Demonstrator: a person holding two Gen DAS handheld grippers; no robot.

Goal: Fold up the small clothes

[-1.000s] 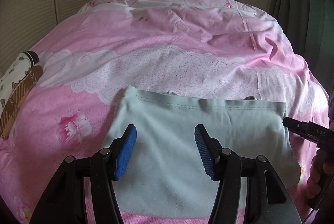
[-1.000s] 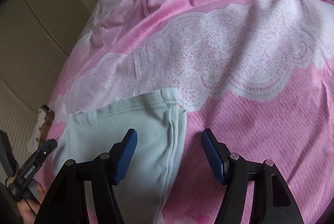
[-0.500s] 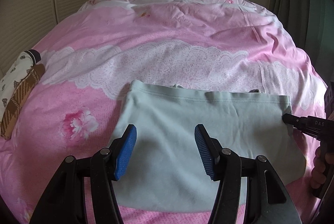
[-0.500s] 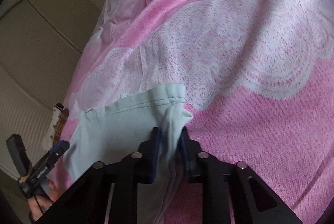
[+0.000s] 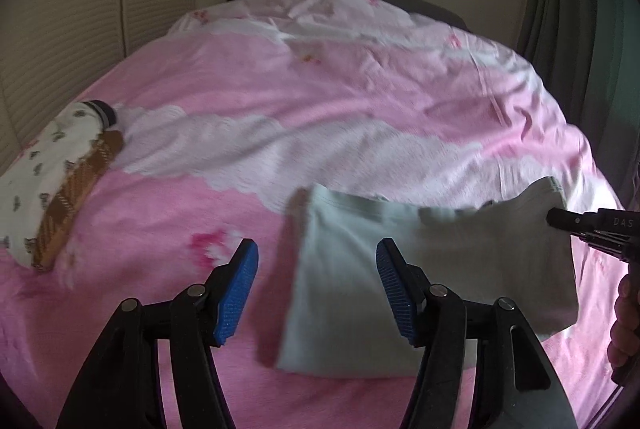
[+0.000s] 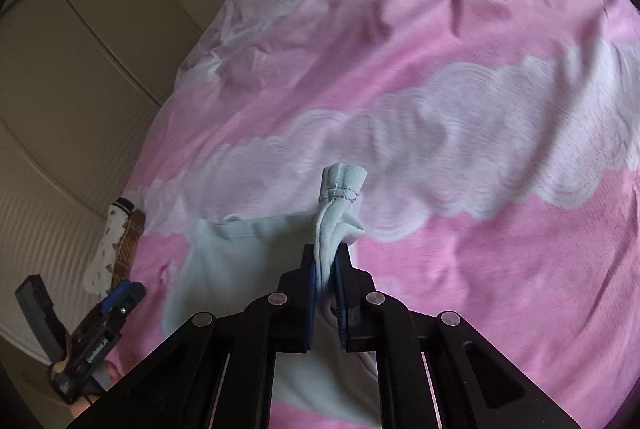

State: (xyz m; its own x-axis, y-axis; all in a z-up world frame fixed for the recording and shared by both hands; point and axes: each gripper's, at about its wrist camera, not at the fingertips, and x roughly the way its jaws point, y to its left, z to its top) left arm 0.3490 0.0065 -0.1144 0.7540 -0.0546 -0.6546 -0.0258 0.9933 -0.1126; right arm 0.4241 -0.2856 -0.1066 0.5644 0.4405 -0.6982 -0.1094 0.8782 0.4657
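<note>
The pale green garment (image 5: 352, 289) is soft, matt knit cloth with stitched hems, lying on a pink bedcover (image 5: 320, 117) of matt woven cloth. The left gripper (image 5: 316, 289) above it has matt black plastic arms, ribbed blue pads (image 5: 236, 289) and shiny metal rivets.

Left gripper (image 5: 316, 293) wide open, right gripper (image 6: 326, 265) clamped tight, fingers (image 6: 310, 293) nearly touching

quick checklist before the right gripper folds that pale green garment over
1. Right gripper shut on the pale green garment: ok.
2. All layers pinched: cannot tell, the edge is bunched.
3. Left gripper pinning the garment: not ok, it is open and its left finger is off the cloth.
4. Pink floral bedspread free beside the garment: ok.
5. White and brown patterned clothing out of the way: ok.
</note>
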